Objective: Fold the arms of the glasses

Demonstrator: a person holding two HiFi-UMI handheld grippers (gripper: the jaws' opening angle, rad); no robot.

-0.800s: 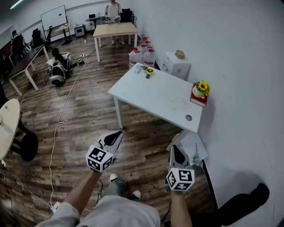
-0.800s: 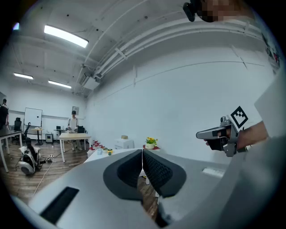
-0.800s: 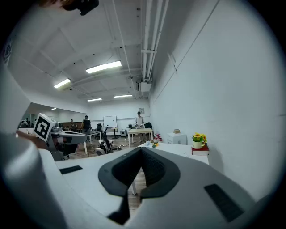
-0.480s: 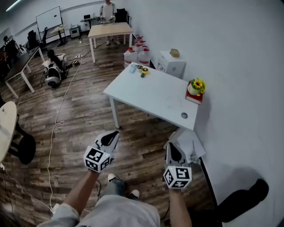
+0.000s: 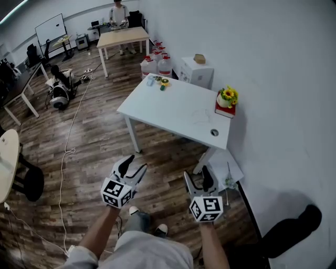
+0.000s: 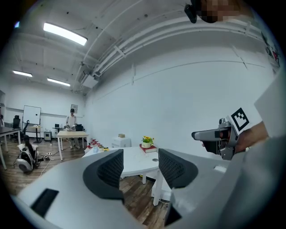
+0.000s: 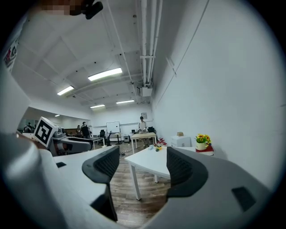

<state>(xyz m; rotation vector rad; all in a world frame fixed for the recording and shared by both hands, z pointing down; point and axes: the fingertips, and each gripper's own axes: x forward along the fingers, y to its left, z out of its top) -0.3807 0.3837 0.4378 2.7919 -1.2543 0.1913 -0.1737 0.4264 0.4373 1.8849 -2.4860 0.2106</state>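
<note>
At the left of the head view, a wooden floor runs back to a wooden table, and a person stands behind it. My left gripper hangs in the air over the floor, in front of me. Its own view shows both jaws spread apart, with nothing between the dark pads; I see only the room through the gap.

The white table stands further ahead and is well apart from both grippers. On its top, a faint thin outline lies near the round hole. I take it for the glasses, but it is too small to be sure or to see the arms. Some small things sit at the far corner, and a flower pot stands on a red book by the wall.

My right gripper is held beside the left one. Its jaws are also wide apart and hold nothing.
</note>
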